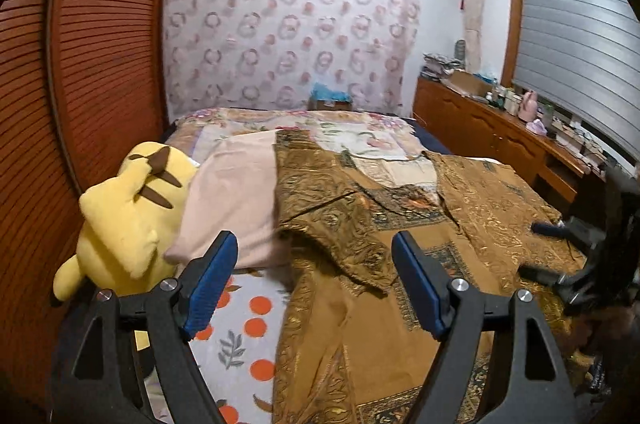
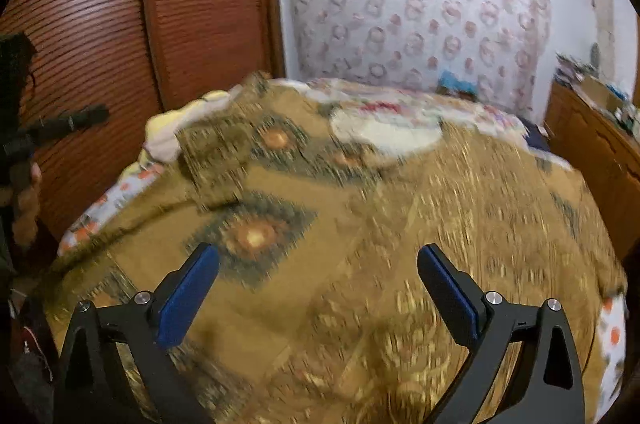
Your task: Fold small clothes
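Both my tongs apart, gripping nothing: left gripper [image 1: 314, 288], right gripper [image 2: 318, 294]. Brown patterned shirt [image 1: 360, 224] spread mid-bed [image 1: 240, 344], left sleeve on pink pillow [image 1: 236, 192] beside yellow plush [image 1: 132, 212].

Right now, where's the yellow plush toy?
In the left wrist view, the yellow plush toy lies at the bed's left edge, against the pink pillow, beside the wooden wardrobe.

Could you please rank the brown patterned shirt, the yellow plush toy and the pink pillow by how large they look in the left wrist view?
1. Brown patterned shirt, clearly largest.
2. and 3. Yellow plush toy and pink pillow look alike; the shirt covers part of the pillow, so no ranking.
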Demonstrator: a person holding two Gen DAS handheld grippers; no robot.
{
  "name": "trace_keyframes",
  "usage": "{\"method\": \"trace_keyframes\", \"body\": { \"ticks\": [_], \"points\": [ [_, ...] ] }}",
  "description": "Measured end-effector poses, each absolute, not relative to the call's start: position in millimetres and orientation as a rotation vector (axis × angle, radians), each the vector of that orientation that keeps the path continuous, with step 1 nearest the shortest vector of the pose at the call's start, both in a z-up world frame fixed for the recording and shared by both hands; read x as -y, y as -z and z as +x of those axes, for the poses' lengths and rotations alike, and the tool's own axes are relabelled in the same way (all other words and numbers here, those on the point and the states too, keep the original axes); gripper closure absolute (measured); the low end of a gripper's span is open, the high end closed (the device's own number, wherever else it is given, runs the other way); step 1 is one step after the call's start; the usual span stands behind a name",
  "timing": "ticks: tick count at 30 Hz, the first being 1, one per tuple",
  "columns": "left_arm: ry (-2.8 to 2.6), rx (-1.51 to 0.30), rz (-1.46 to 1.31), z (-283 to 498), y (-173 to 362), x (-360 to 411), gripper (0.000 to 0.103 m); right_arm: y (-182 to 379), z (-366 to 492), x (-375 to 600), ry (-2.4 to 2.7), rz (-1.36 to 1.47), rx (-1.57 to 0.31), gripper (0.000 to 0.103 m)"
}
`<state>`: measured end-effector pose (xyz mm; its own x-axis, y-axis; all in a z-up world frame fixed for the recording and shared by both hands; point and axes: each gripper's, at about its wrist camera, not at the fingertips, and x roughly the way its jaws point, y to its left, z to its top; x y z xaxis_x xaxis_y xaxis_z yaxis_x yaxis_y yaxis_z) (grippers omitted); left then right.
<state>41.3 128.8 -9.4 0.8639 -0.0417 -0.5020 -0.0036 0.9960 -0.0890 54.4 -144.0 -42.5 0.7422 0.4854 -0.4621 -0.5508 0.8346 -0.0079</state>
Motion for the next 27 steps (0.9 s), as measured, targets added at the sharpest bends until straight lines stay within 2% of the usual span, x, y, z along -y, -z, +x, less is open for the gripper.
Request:
{"method": "trace_keyframes", "body": {
  "ticks": [6, 9, 16, 21, 23, 24, 25, 26, 27],
  "points": [
    [-0.043, -0.491, -0.082, 31.4, 8.0, -135.1, 0.023, 3.4, 72.5, 101.7, -0.674, -0.237, -0.376, 0.008],
    [-0.052, -0.478, -0.083, 26.6, 5.6, -137.7, 0.023, -1.0, 89.4, 72.4, -0.743, -0.248, -0.392, 0.011],
    [-0.069, -0.455, -0.085, 13.9, 2.7, -144.8, 0.023, 18.1, 128.7, -1.3, -0.838, -0.297, -0.484, 0.02],
    [-0.08, -0.473, -0.092, 12.2, 7.3, -151.2, 0.023, 34.8, 148.7, -43.2, -0.829, -0.39, -0.522, 0.02],
    [-0.079, -0.482, -0.097, 13.3, 10.8, -152.8, 0.023, 41.4, 156.9, -55.8, -0.789, -0.446, -0.538, 0.03],
    [-0.078, -0.486, -0.098, 13.6, 12.5, -152.6, 0.023, 44.0, 161.5, -59.8, -0.782, -0.463, -0.546, 0.051],
    [-0.076, -0.491, -0.098, 13.7, 14.4, -152.1, 0.023, 47.3, 165.9, -60.9, -0.771, -0.483, -0.553, 0.078],
    [-0.076, -0.494, -0.098, 13.4, 16.1, -152.0, 0.023, 48.5, 168.5, -61.5, -0.757, -0.494, -0.555, 0.086],
    [-0.073, -0.498, -0.098, 13.9, 18.0, -150.8, 0.023, 47.8, 170.4, -59.3, -0.761, -0.489, -0.549, 0.087]
  ]
}}
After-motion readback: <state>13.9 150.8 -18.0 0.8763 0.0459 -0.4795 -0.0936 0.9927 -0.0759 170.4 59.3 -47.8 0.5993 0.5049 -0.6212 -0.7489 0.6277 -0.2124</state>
